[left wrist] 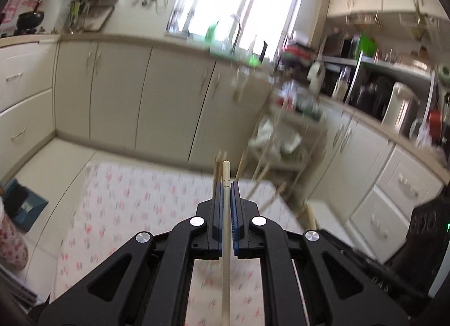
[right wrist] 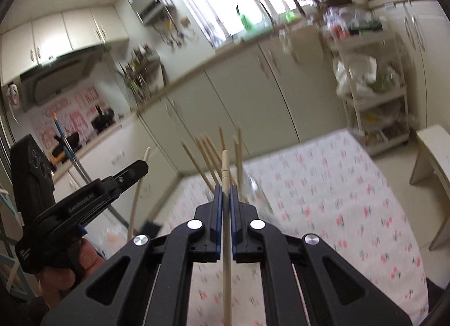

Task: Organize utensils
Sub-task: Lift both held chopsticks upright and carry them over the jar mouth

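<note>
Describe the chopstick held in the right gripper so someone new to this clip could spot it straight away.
Start at the table with the cherry-print cloth, then come to the right gripper in the foreground. The pale chopstick runs lengthwise between its blue fingers, tip poking out past them. Unlike the bunch of darker chopsticks fanned out behind it, it is lighter, single and clamped.

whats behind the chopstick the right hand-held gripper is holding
Behind the chopstick clamped in the right hand-held gripper fans a bunch of wooden chopsticks, over the floral tablecloth. The gripper hides their lower ends, so whatever holds them cannot be seen.
</note>
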Demonstrator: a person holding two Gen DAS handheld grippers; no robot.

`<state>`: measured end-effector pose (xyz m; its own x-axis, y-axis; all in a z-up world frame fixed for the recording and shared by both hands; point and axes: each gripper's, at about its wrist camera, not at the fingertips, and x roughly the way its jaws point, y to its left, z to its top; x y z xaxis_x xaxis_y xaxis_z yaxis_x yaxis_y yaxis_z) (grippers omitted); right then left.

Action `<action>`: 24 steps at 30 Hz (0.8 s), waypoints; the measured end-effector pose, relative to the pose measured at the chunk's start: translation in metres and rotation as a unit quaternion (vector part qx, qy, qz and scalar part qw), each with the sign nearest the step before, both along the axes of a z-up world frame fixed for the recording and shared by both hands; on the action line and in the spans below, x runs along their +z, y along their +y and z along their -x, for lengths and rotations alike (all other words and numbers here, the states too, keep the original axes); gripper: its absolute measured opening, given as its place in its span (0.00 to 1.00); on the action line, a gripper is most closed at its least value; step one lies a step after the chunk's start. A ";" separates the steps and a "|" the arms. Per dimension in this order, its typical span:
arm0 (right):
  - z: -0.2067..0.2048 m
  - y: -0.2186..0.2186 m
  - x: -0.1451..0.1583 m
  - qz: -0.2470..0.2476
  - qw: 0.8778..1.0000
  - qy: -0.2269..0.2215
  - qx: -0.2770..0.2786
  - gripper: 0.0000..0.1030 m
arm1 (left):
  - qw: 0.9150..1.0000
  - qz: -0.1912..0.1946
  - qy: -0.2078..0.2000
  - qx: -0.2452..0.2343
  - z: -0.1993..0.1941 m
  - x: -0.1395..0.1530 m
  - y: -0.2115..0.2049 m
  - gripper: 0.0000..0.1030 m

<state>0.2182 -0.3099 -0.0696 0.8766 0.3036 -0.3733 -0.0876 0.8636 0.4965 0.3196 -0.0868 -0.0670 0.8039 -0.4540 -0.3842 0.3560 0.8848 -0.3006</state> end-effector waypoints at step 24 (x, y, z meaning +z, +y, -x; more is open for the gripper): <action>-0.030 -0.022 0.009 0.005 0.997 -0.063 -0.035 0.06 | 0.975 0.126 -0.121 0.134 -0.085 0.022 -0.018 0.05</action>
<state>0.2478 -0.3319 -0.0606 0.9353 0.2379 -0.2621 -0.0885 0.8742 0.4775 0.4051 -0.1048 -0.0449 0.9600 -0.2707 -0.0713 0.2099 0.8645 -0.4567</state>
